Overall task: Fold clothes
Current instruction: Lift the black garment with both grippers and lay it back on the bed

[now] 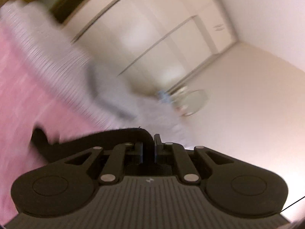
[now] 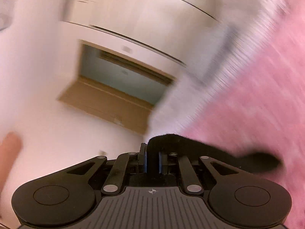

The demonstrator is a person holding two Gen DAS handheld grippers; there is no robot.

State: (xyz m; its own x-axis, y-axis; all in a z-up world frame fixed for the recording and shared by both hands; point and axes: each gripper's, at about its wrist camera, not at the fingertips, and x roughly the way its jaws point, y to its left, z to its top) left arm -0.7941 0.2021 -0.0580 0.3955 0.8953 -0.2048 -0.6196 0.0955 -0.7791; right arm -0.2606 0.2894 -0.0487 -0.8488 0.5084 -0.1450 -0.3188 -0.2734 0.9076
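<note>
Both views are motion-blurred and tilted up toward walls and ceiling. My left gripper point(image 1: 148, 148) is shut on a black garment point(image 1: 122, 135), whose edge runs out to the left of the jaws. My right gripper point(image 2: 152, 160) is shut on the same black garment point(image 2: 190, 145), which trails off to the right. The garment hangs between the two grippers, held up in the air. A pink bedspread point(image 1: 22, 95) fills the left of the left wrist view and it fills the right of the right wrist view point(image 2: 257, 95). A white striped cloth point(image 1: 63, 66) borders it.
A pale wardrobe with sliding doors point(image 1: 152, 38) stands ahead in the left wrist view. A round fan-like object point(image 1: 192, 103) sits by the wall. A wood-framed window point(image 2: 122, 84) and an air conditioner point(image 2: 143, 19) show in the right wrist view. A bare hand point(image 2: 9, 152) is at the left edge.
</note>
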